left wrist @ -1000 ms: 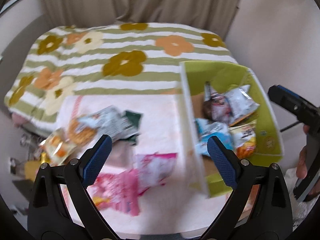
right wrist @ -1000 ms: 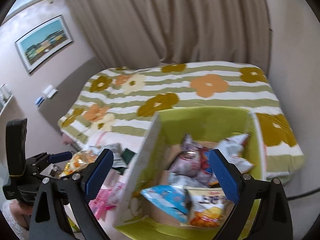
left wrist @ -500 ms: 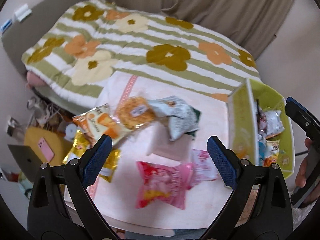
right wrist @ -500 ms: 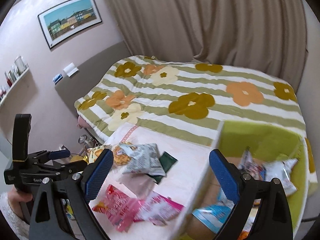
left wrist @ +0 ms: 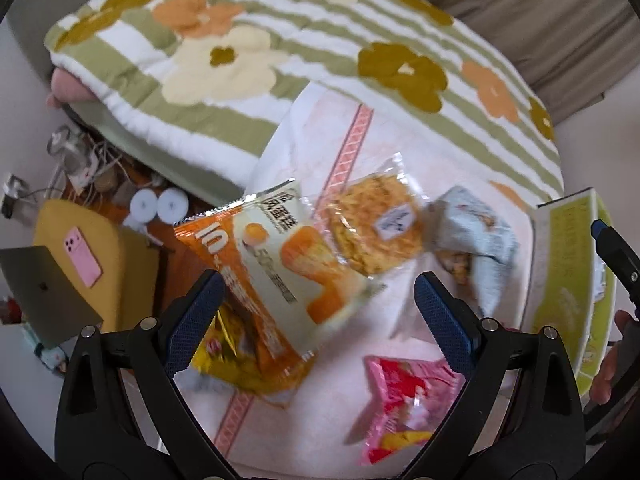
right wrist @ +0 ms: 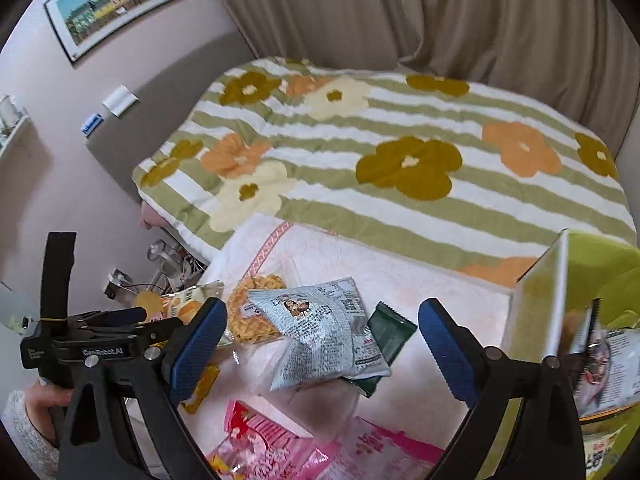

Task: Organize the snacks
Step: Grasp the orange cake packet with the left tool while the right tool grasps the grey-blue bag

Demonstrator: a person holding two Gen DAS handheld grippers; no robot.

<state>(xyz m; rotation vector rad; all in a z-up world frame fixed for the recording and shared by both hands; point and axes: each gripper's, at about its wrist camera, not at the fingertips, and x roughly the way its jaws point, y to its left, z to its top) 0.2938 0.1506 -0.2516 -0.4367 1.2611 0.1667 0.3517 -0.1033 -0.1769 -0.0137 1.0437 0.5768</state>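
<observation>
Bedside table (left wrist: 420, 152): left gripper (left wrist: 316, 312) steeply down, right gripper (right wrist: 322, 344) tilted.

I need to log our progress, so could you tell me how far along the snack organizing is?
Partly done: a few packets already sit in the green box. Nothing is in hand; the left gripper and right gripper are both open and empty. Left on the pink cloth: the orange packet, pale blue packet, pink packets and others.

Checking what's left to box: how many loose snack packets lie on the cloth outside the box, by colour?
Orange packet: 1
Clear packet: 1
Light blue packet: 1
Dark green packet: 1
Yellow packet: 1
Pink packets: 2
Total: 7
</observation>
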